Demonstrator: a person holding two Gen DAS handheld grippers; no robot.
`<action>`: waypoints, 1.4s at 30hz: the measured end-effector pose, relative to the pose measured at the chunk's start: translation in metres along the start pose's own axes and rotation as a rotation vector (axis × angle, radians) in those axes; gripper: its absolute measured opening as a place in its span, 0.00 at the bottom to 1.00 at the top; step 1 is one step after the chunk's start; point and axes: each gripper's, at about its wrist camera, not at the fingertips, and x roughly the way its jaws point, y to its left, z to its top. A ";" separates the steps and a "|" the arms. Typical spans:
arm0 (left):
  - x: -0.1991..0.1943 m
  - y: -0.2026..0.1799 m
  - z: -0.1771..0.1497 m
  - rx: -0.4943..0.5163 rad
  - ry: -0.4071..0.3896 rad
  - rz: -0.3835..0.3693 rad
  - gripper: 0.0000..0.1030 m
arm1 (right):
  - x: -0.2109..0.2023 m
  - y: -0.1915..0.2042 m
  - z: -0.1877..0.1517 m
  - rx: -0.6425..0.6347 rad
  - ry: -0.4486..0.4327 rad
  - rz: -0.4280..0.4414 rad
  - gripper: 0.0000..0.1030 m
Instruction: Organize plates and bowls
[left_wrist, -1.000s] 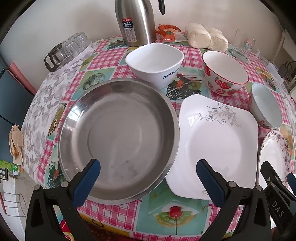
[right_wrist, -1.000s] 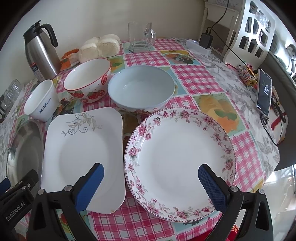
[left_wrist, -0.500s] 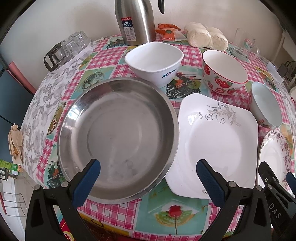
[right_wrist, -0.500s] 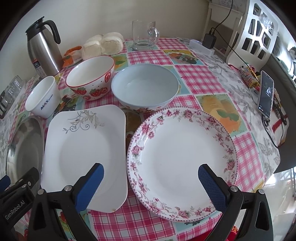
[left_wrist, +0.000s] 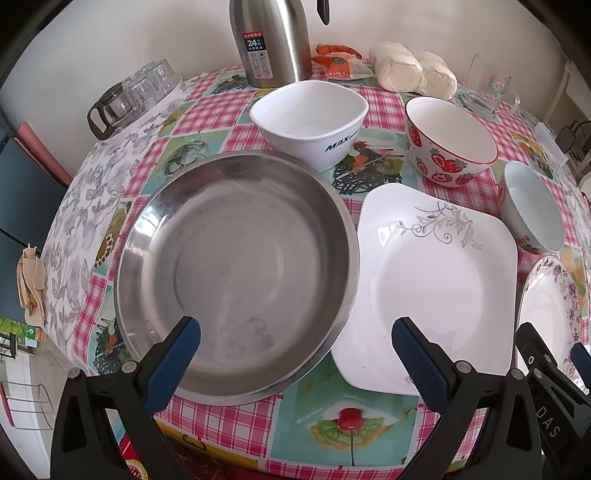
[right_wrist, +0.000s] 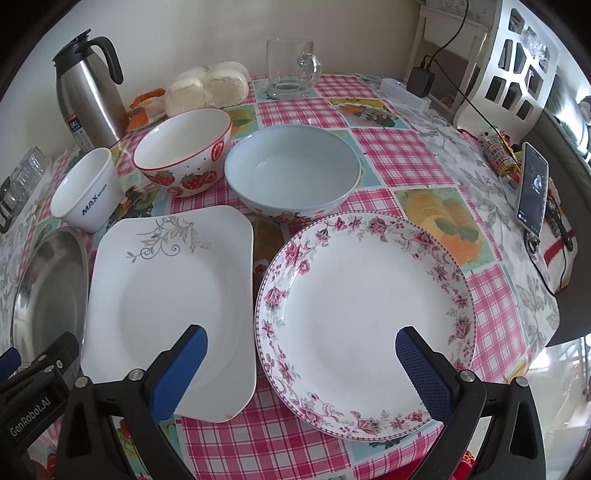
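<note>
A steel pan sits at the table's left, with a square white plate beside it and a floral round plate to the right. Behind stand a white MAX bowl, a strawberry bowl and a pale blue bowl. My left gripper is open and empty above the pan's near rim. My right gripper is open and empty over the near edge of the floral plate, which also shows in the left wrist view.
A steel thermos, a bag of buns, a glass mug and upturned glasses line the back. A phone and a charger cable lie at the right edge. The checked tablecloth hangs over the near edge.
Both grippers have shifted slightly; the right wrist view has crept a little left and forward over the plates. Nothing has been taken hold of and no dish has moved.
</note>
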 end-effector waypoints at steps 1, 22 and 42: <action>0.000 0.000 0.000 0.000 0.001 0.000 1.00 | 0.000 0.000 0.000 -0.001 0.000 0.000 1.00; 0.003 0.002 -0.001 0.005 0.010 0.000 1.00 | 0.002 0.001 -0.001 -0.010 0.008 0.003 1.00; 0.006 0.028 0.005 -0.059 0.008 -0.012 1.00 | 0.000 0.022 -0.005 -0.039 -0.009 0.061 1.00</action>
